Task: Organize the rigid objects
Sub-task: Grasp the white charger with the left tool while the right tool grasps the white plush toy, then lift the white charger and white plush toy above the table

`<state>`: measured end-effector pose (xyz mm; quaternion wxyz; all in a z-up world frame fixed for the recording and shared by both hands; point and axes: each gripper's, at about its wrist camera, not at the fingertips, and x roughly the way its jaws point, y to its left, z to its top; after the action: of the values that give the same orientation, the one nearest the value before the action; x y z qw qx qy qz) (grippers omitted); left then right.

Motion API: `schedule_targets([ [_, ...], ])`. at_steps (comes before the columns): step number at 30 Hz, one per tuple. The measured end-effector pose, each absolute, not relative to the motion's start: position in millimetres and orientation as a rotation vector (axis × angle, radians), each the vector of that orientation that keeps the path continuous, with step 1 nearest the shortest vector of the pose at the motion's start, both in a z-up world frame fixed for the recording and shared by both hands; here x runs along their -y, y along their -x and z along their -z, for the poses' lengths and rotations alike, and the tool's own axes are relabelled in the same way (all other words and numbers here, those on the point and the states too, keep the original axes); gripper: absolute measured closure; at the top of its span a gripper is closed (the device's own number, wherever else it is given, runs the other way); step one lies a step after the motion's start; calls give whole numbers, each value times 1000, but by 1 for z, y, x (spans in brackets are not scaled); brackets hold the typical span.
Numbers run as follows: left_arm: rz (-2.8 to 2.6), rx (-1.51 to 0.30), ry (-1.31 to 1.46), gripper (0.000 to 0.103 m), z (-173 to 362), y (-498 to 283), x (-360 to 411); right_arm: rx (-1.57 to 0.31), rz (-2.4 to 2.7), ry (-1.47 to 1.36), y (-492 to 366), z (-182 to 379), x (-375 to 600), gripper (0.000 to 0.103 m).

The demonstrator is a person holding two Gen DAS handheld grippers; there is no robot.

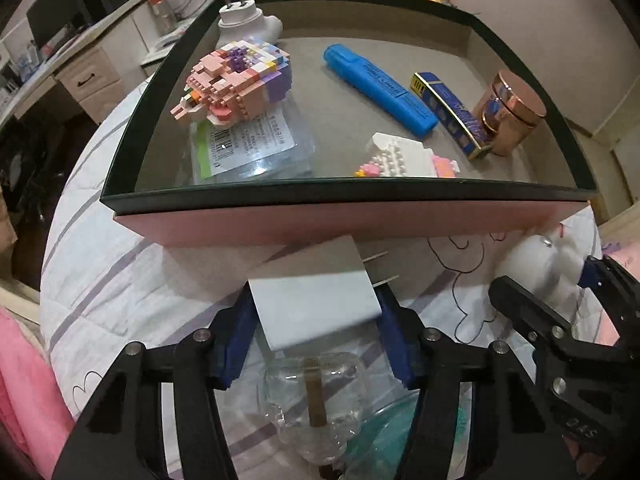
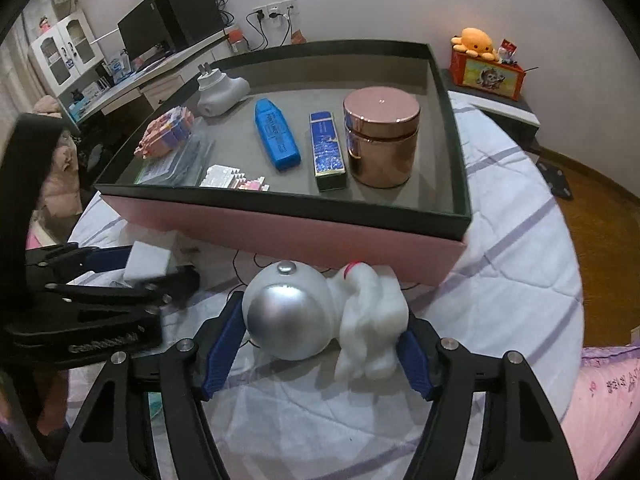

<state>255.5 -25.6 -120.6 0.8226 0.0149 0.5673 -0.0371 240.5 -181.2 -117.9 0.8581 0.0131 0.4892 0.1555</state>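
Note:
My left gripper [image 1: 316,320] is shut on a white plug charger [image 1: 316,300], blue pads on both its sides and its prongs pointing right. It hangs just in front of the pink-walled box [image 1: 320,220]. My right gripper [image 2: 320,348] is shut on a white astronaut figure [image 2: 292,316] with a silver helmet, which lies on the quilt before the box [image 2: 280,204]. Inside the box are a blue highlighter [image 2: 276,136], a slim blue-and-gold box [image 2: 326,148], a rose-gold jar [image 2: 380,136], a pink block model [image 1: 236,80] on a clear packet, a white block model [image 1: 400,156] and a white plug-in device [image 2: 222,94].
A clear plastic bottle [image 1: 316,400] lies on the striped quilt [image 2: 500,264] under my left gripper. Pink fabric [image 1: 24,380] lies at the left. A desk with a monitor [image 2: 140,36] stands behind on the left, an orange plush [image 2: 476,42] on a red box at the back right.

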Motion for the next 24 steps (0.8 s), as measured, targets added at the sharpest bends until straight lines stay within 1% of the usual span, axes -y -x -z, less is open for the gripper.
schedule_targets([
  [8, 83, -1198, -27, 45, 112, -249, 11, -1011, -297, -26, -235, 113, 183, 33],
  [13, 78, -1158, -45, 45, 100, -240, 16, -984, -277, -23, -227, 100, 185, 33],
  [24, 88, -997, -32, 45, 42, -185, 14, -817, -238, 0, -182, 38, 182, 33],
])
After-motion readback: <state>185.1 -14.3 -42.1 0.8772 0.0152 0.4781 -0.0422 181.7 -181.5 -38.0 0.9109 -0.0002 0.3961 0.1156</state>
